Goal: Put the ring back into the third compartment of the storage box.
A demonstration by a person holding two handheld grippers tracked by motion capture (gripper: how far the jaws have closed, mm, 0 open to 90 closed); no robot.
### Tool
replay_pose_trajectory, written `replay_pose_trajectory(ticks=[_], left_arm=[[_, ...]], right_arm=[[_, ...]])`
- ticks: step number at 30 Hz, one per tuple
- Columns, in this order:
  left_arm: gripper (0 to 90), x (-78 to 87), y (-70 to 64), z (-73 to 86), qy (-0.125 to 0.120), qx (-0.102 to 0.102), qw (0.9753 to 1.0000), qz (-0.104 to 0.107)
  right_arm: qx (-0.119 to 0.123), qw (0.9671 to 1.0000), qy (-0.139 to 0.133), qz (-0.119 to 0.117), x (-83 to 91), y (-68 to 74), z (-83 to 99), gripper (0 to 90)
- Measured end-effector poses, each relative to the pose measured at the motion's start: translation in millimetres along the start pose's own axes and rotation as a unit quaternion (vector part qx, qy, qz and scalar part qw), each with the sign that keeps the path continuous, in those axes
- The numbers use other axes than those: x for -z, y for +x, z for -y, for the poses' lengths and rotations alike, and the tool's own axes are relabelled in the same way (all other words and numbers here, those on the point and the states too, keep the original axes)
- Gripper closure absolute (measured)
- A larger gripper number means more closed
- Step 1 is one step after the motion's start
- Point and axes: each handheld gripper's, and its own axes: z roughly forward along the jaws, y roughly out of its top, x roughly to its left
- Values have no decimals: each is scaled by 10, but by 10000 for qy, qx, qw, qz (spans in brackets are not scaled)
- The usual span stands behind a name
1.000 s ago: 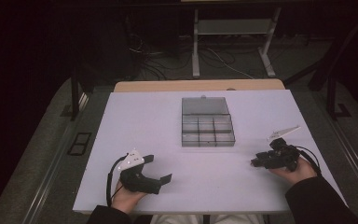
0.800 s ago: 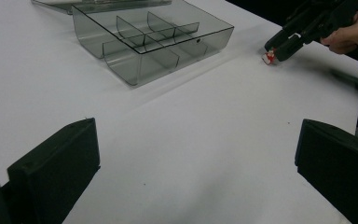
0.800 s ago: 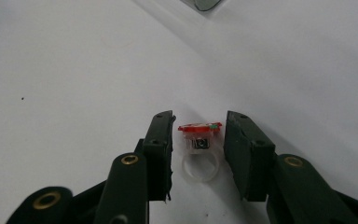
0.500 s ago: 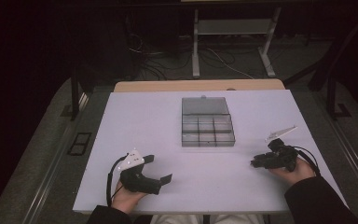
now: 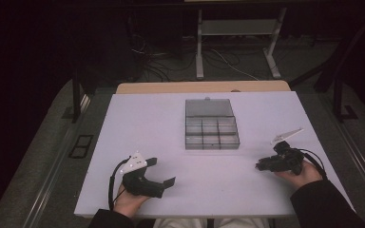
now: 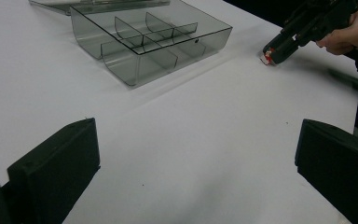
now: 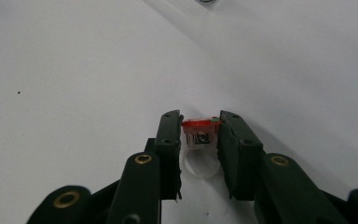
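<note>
White table (image 5: 138,118) is taking up most of the high view, its far end butting against a wooden edge. Surface bare apart from one box and the two tools.

Clear smoky compartment box (image 5: 211,124) is sitting mid-table toward the far side, lid lying open flat behind it. From the left gripper view its dividers (image 6: 142,37) are showing empty cells; likely parked centrally so either hand can reach it.

Left gripper (image 5: 164,173) is resting low at the near left edge, held in the person's left hand (image 5: 132,202). Jaws are standing wide apart with nothing between them, pointing across toward the box. Reads as idling, waiting its turn.

Right gripper (image 7: 200,133) is sitting near the right edge, tips down on the table, well apart from the box. Jaws are drawn narrow and pinching a small piece (image 7: 200,132): red-orange top, tiny printed label, pale translucent ring below. Piece appears to be touching or just above the surface; cannot tell which. Grip is across its sides, probably keeping the top upright for dropping into a cell.
</note>
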Motion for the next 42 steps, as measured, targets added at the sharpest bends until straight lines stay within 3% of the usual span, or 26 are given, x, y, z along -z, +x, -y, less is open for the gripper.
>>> replay_pose_trajectory(ticks=[26, 42], left_arm=[[0, -10, 3, 2, 14, 5, 10000, 13], [0, -8, 4, 0, 24, 0, 10000, 15]], right_arm=[[-52, 9996, -182, -225, 108, 3, -46, 717], [58, 9992, -344, -207, 304, 42, -257, 717]])
